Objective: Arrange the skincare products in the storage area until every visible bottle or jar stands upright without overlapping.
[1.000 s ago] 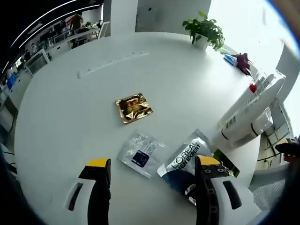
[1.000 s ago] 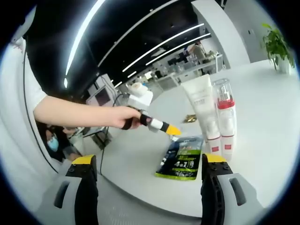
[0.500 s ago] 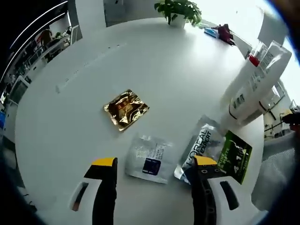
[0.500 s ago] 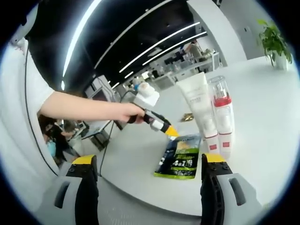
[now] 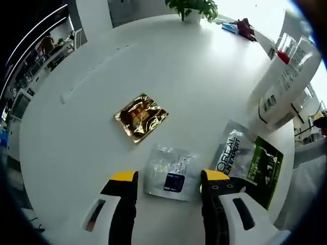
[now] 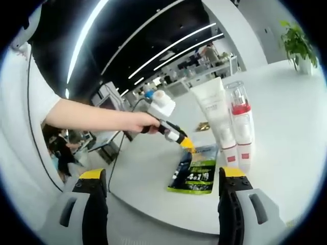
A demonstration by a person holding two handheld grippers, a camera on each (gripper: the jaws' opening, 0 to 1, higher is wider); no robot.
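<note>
My left gripper [image 5: 168, 179] hangs open over a clear sachet with a dark blue label [image 5: 170, 171] lying flat on the round white table [image 5: 76, 132]. A gold foil sachet [image 5: 140, 116] lies farther out. To the right lie a silver L'Oreal sachet [image 5: 232, 152] and a green sachet [image 5: 264, 167]. A white tube [image 5: 284, 87] and a red-capped clear bottle [image 5: 280, 50] stand upright. In the right gripper view, the tube [image 6: 216, 118] and bottle [image 6: 242, 126] stand behind the green sachet [image 6: 196, 175]. My right gripper [image 6: 159, 176] is open off the table edge. The left gripper [image 6: 176, 137] enters, held by a hand.
A potted plant [image 5: 191, 8] and small red and blue items [image 5: 239, 27] sit at the table's far edge. A long white strip [image 5: 97, 71] lies across the far table. An office with desks lies beyond. A person's arm [image 6: 87, 118] reaches over the table.
The left gripper has come down and forward over the clear sachet, which now lies between its jaws. The right gripper has barely moved.
</note>
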